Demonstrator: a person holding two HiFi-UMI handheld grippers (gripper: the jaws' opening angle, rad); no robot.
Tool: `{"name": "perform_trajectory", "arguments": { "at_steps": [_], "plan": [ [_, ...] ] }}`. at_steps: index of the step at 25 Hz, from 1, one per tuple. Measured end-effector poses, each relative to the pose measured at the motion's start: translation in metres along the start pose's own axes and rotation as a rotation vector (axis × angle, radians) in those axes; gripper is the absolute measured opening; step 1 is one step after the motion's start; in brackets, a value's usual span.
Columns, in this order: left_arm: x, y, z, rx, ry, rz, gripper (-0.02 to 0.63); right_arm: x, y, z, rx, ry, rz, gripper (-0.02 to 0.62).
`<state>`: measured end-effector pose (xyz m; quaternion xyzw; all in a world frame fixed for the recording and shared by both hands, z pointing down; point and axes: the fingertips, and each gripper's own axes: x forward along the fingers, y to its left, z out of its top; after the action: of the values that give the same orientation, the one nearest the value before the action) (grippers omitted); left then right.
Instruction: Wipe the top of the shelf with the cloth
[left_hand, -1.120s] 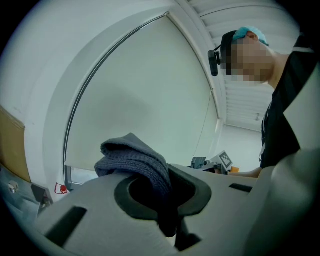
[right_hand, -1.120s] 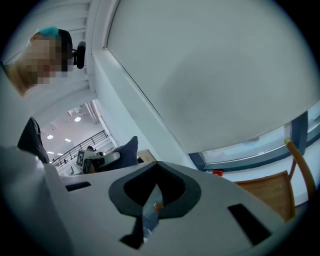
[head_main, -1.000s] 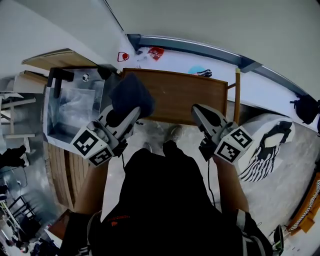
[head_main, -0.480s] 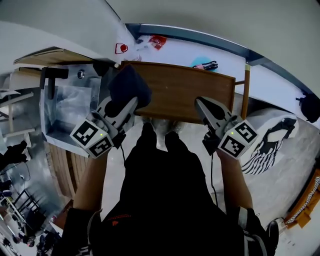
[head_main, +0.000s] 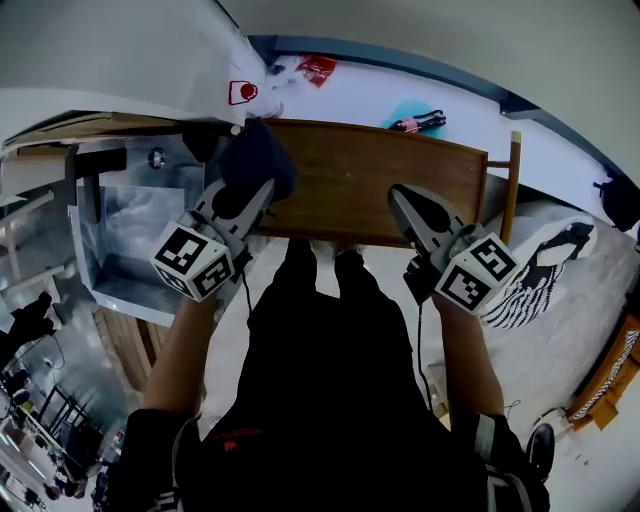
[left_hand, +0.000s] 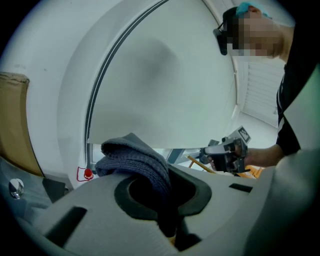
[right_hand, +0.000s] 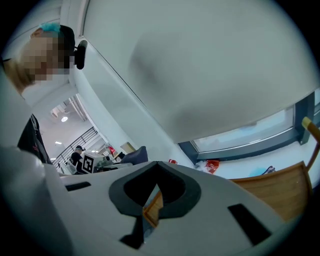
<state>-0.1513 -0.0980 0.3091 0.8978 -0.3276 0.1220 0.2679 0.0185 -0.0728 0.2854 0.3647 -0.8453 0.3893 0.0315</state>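
1. The left claw pinches the dark blue cloth, which is bunched over the left end of the wooden shelf.
2. The right claw is pressed together, empty, over the shelf's right front edge.
3. A metal tub stands just left of the shelf.

Two tools, one dark cloth, one wooden shelf, one metal box
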Motion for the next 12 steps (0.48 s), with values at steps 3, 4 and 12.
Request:
{"name": "perform_trajectory", "arguments": {
  "at_steps": [3, 4, 12],
  "plan": [
    [0.007, 0.024, -0.016, 0.000, 0.046, 0.036, 0.049, 0.013, -0.002, -0.004, 0.012, 0.017, -0.012, 0.005],
    [0.010, 0.031, -0.021, -0.003, 0.059, 0.046, 0.049, 0.017, -0.004, -0.006, 0.015, 0.023, -0.016, 0.005],
    [0.040, 0.080, -0.063, -0.025, 0.153, 0.129, 0.049, 0.033, -0.026, -0.025, 0.047, 0.072, -0.055, 0.005]
  ]
}}
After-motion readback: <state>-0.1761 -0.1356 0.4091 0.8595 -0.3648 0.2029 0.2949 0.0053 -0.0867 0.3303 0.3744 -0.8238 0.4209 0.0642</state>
